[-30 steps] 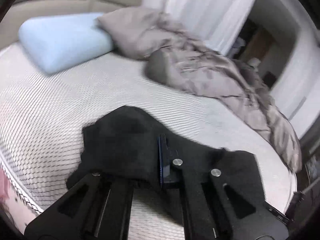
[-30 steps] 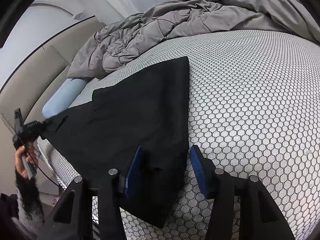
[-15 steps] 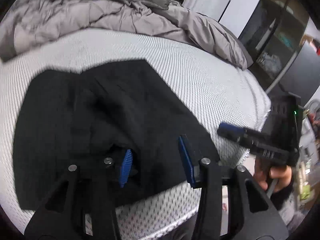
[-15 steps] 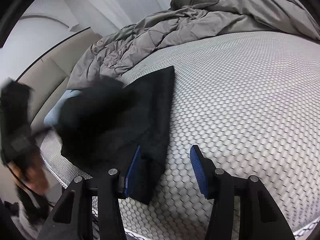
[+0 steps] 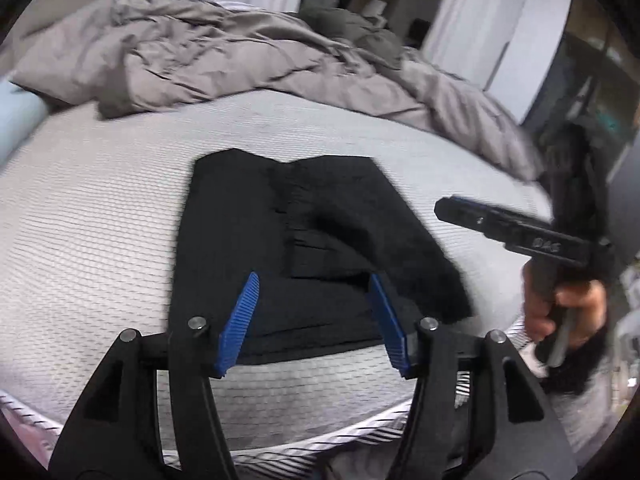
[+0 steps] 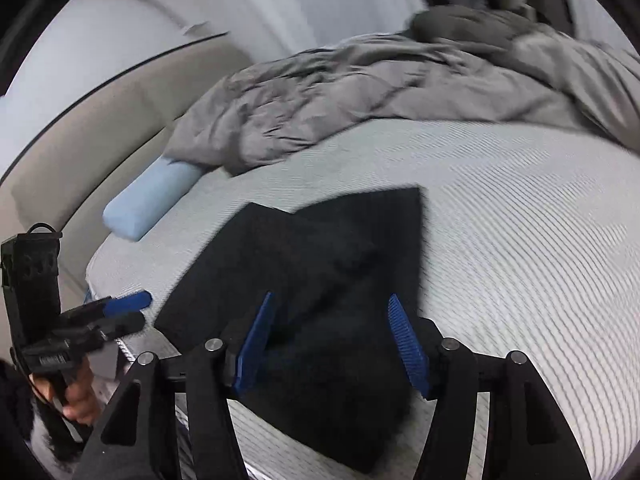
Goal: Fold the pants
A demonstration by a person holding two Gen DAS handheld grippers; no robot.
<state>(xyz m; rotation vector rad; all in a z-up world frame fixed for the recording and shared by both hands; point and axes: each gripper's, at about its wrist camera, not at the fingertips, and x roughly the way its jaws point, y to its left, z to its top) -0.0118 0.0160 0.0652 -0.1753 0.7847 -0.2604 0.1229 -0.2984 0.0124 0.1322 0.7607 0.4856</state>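
Two black hand-held grippers with ribbed blue pads hang over the near edge of a bed. The black folded pants (image 5: 304, 248) lie flat on the white textured mattress (image 5: 92, 220), close to that near edge, one layer doubled over another with a stepped seam across the middle.

The left gripper (image 5: 314, 316) has its jaws apart; they have just been opening, and nothing sits between the pads, which hover above the near hem of the pants without pressing on it. The right gripper (image 6: 334, 344) likewise stands with jaws spread, also just opened wider, its pads clear of the cloth below.

In the left wrist view the right gripper shows at the side (image 5: 516, 232), gripped by a bare hand (image 5: 564, 308) with a dark fuzzy sleeve (image 5: 576, 364) beneath. In the right wrist view the left gripper (image 6: 120, 312) shows low at the side, beside the mattress corner.

Beyond the pants, well apart from them, a rumpled grey quilted duvet (image 5: 208, 52) is heaped along the far side of the bed. A pale blue bolster pillow (image 6: 152, 204) lies near the beige padded headboard (image 6: 100, 128), partly tucked under the duvet. White curtains (image 5: 460, 20) hang behind. Nothing lies on top of the pants.
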